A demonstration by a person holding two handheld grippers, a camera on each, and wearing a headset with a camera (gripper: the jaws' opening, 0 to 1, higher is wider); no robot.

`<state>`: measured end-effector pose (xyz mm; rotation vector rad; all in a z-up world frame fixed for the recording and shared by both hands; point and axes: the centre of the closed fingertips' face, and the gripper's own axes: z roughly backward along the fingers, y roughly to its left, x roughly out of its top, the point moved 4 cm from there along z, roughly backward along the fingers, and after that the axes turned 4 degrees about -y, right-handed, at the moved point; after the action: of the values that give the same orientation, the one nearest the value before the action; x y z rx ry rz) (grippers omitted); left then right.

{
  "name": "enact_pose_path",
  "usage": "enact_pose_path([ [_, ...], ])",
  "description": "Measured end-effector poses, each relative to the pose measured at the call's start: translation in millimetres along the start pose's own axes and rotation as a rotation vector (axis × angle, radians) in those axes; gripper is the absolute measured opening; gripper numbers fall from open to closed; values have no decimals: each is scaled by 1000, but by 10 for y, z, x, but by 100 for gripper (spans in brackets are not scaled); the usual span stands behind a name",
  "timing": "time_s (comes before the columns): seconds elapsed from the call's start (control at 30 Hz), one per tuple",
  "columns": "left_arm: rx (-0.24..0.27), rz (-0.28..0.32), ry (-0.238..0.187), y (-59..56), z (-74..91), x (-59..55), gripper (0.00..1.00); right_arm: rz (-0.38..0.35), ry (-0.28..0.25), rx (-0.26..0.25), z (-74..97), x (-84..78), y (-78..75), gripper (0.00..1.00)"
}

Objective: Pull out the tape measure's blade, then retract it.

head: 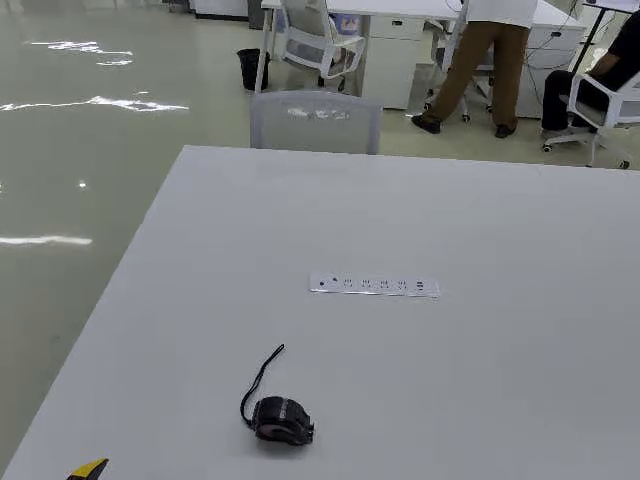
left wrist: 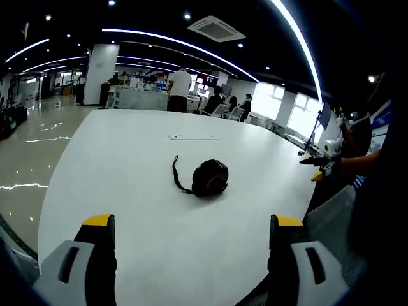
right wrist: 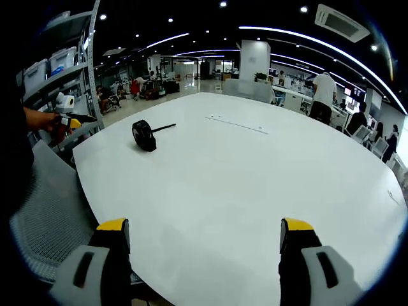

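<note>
Left gripper view: the left claw (left wrist: 192,221) is wide open and holds nothing. Its two yellow-tipped jaws stand far apart, with the near part of the white table (left wrist: 121,153) between them. The black tape measure (left wrist: 210,177) lies on the table straight ahead, roughly centred between the jaws and well apart from both. Its thin black strap (left wrist: 178,179) trails from the side of the case that faces left in this view. Farther on, a flat white socket strip (left wrist: 194,136) lies on the table top. At the right of this view a hand (left wrist: 347,164) holds the other claw off the table's edge.

In the right gripper view, the right claw (right wrist: 204,224) is also spread open and empty over the table. The tape measure sits well apart from it, up and to the left in this view, close to the table's rim. Beside that rim stands a grey mesh chair (right wrist: 44,210), with a shelf of boxes (right wrist: 60,60) behind it.

In the head view, the tape measure rests on the near left part of the table, with its strap curling away toward the socket strip. A pale chair (head: 315,120) is pushed against the far edge. Beyond it lie a glossy floor (head: 80,150) and a standing person (head: 485,55) at some desks.
</note>
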<state>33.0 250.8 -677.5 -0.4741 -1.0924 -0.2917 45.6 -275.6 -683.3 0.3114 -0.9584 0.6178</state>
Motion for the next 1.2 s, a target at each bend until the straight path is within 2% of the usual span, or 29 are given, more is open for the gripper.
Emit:
enact_pose_path([
  [0.03,-1,3,-5,-6,-10,12,99,-10,1,2,-12,-4,-12,100],
  [0.07,3,8,-13,127,9,18,99,-18,1,5,-31,0,-14,100],
  [0.1,4,11,-18,150,5,26,99,-16,-1,6,-38,40,17,100],
  [0.13,6,13,-21,78,-30,34,99,-13,-1,8,-51,57,27,100],
  [0.17,3,16,-16,74,-35,32,98,-13,-2,13,-70,86,40,100],
  [0.2,-9,15,-4,21,-33,30,94,-12,-4,14,-80,103,49,100],
  [0.23,-14,1,3,7,-28,26,90,-8,-11,20,-97,134,61,100],
  [0.27,-9,-15,-1,-4,-27,42,91,-8,-11,21,-109,150,70,100],
  [0.33,-13,-8,-16,16,-22,72,99,-8,-6,28,-131,168,88,100],
  [0.43,-19,4,-22,-17,-18,100,99,-4,-3,34,-151,171,114,100],
  [0.5,-10,-3,-23,62,-17,109,99,-3,1,41,-165,144,124,100],
  [0.63,-9,-6,-26,-29,-50,139,99,-1,0,44,-167,125,124,100],
  [0.7,-8,-15,-25,31,-41,153,99,-6,0,43,-165,103,97,100],
  [0.73,-7,-18,-25,-64,-67,174,99,-7,-1,42,-160,100,86,100],
  [0.77,-7,-19,-27,-72,-71,183,99,-5,-3,40,-160,93,73,100],
  [0.83,-9,-20,-29,-23,-54,216,99,-2,-8,38,-149,105,63,100],
  [0.87,-9,-21,-29,107,-22,201,99,-1,-11,37,-146,110,56,100],
  [0.9,-8,-24,-29,105,-26,201,99,3,-12,33,-141,120,57,100],
  [0.93,-9,-24,-30,30,-48,203,99,5,-10,31,-140,121,52,100],
  [0.97,-9,-23,-31,15,-52,206,99,4,-8,31,-134,139,73,100],
  [1.03,-7,-25,-31,61,-38,211,99,1,-3,29,-126,153,97,100],
  [1.1,-8,-28,-30,9,-53,221,99,2,1,30,-123,148,118,100],
  [1.17,-7,-33,-28,11,-55,236,99,0,3,31,-126,132,127,100],
  [1.2,-9,-33,-28,109,-38,229,99,-1,4,32,-127,128,131,100],
])
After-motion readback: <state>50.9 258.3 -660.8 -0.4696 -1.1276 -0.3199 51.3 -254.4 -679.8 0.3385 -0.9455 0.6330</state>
